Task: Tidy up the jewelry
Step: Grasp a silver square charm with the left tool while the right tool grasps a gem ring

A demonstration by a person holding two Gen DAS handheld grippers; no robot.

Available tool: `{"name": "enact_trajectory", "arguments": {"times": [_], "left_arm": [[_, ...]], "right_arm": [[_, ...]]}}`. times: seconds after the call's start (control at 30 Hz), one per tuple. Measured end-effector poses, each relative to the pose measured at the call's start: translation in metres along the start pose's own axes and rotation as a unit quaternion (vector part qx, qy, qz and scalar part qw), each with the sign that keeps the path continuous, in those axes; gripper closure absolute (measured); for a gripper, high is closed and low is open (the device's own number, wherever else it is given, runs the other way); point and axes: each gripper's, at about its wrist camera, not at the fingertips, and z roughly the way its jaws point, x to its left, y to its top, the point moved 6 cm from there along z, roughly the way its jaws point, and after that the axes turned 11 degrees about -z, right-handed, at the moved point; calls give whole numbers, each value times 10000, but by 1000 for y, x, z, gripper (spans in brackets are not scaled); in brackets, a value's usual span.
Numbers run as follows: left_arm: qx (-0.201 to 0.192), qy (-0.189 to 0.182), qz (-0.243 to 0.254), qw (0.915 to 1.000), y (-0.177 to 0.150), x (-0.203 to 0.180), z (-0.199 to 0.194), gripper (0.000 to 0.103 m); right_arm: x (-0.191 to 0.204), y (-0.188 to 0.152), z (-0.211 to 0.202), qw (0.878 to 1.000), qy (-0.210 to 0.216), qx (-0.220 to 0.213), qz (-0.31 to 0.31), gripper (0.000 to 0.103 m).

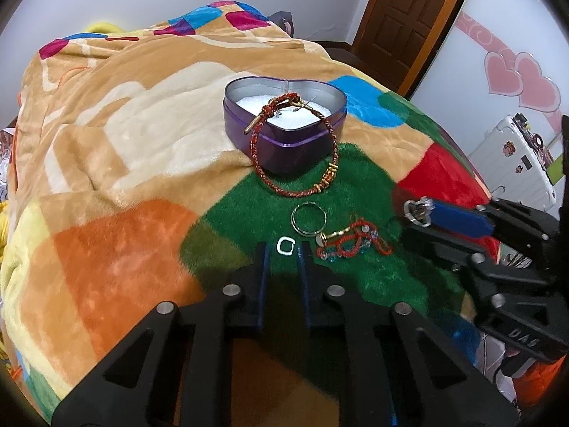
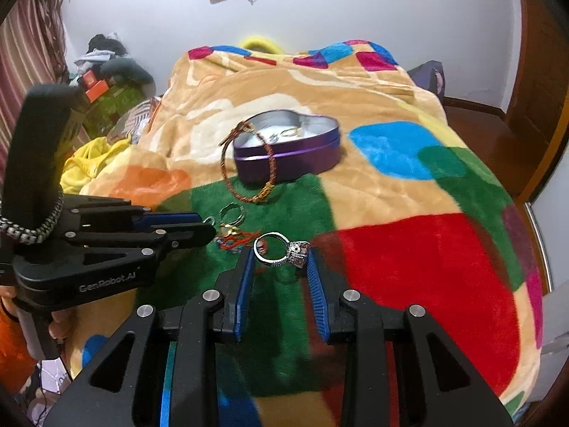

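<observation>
I have a silver ring (image 2: 275,252) with a stone setting clamped crosswise between the blue pads of my right gripper (image 2: 281,261), lifted above the green patch of the blanket (image 2: 426,270); in the left wrist view that same ring (image 1: 416,210) shows at the tip of the right gripper (image 1: 421,213) off to the right. My left gripper (image 1: 283,249) hangs with its fingers parted, nothing held, and a small white squarish ring (image 1: 284,245) lies on the blanket right between its fingertips. Just beyond it sits a plain metal hoop ring (image 1: 308,219), and touching that on its right is a tangle of red cord bracelet with blue beads and a gold clasp (image 1: 352,240). Farther out stands the purple heart-shaped tin (image 1: 284,121), lid off, white padding inside. A red-and-gold braided bracelet (image 1: 295,163) is draped over its near rim, one end with the clasp resting inside and the loop hanging down the front wall onto the green patch. From the right wrist view I can make out a gold-toned ring (image 2: 291,131) inside the tin. A wooden door (image 1: 409,17) stands behind the bed.
</observation>
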Motion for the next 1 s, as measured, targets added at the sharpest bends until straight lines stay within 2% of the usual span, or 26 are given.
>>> {"name": "enact_trajectory", "arguments": {"times": [0.07,0.4,1.0], "left_arm": [[-18,5,17,10000,1,-2,2,95],[-182,24,41,9998,5,-5,-11,95],[-1140,-108,66,9934,53,-17,-78,95]], "right_arm": [[-4,1,-3,10000,-54,-34,22,76],[-15,13,-15,9995,-170,-236,100,76],[-13,62,-48,9949,-337,-948,-100,76]]}}
